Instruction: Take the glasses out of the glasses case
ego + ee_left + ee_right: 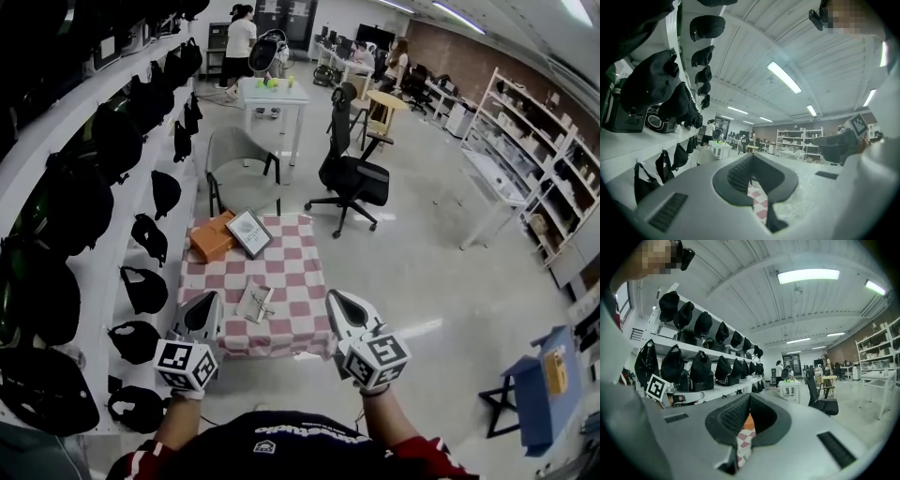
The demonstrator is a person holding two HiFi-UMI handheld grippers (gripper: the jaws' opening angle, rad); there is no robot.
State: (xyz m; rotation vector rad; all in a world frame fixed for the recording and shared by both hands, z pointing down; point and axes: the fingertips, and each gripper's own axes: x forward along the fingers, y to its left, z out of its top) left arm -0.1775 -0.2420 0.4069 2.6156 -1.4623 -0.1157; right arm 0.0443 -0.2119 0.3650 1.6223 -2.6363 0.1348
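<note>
Only the head view shows the glasses case (255, 302), lying on the checkered tablecloth (300, 253) between the left gripper (210, 300) and right gripper (334, 300); each gripper view shows just a sliver of cloth past its jaws. Both grippers point level, side by side at the table's near edge, jaws clenched together on nothing. Print on the framed card (248, 232), farther back, is illegible.
</note>
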